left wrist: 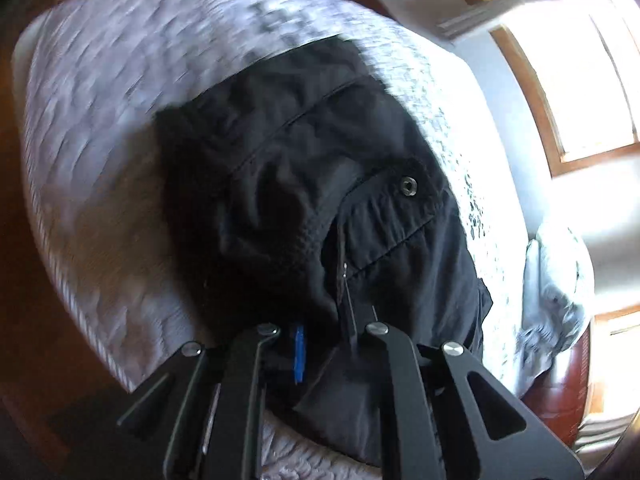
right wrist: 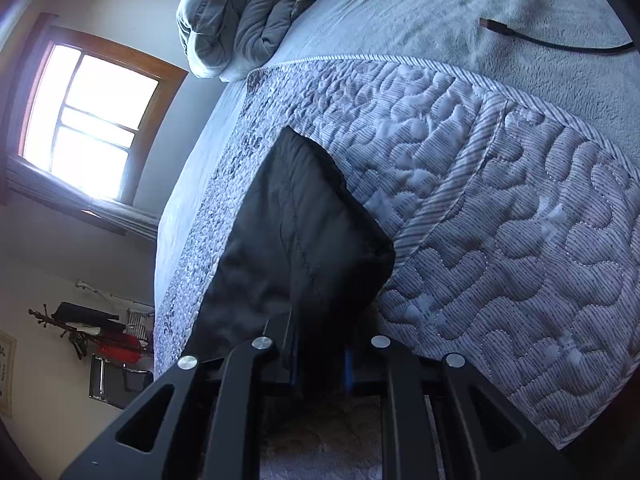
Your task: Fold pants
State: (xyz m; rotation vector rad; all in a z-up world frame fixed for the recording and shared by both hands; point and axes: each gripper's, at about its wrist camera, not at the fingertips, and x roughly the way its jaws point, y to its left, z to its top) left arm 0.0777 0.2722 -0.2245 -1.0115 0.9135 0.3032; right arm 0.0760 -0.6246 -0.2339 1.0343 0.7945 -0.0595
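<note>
Black pants lie crumpled on a quilted grey-white bedspread, waist end towards me, with a metal button and an open zipper showing. My left gripper is shut on the pants fabric at the waist, just below the zipper. In the right wrist view a flat black stretch of the pants runs up over the bedspread. My right gripper is shut on its near edge, with dark cloth filling the gap between the blue pads.
A bunched grey blanket and a black USB cable lie further up the bed. A bright wood-framed window is at the left, with a rack of clutter below it. A pale blue cloth hangs at the bed's right.
</note>
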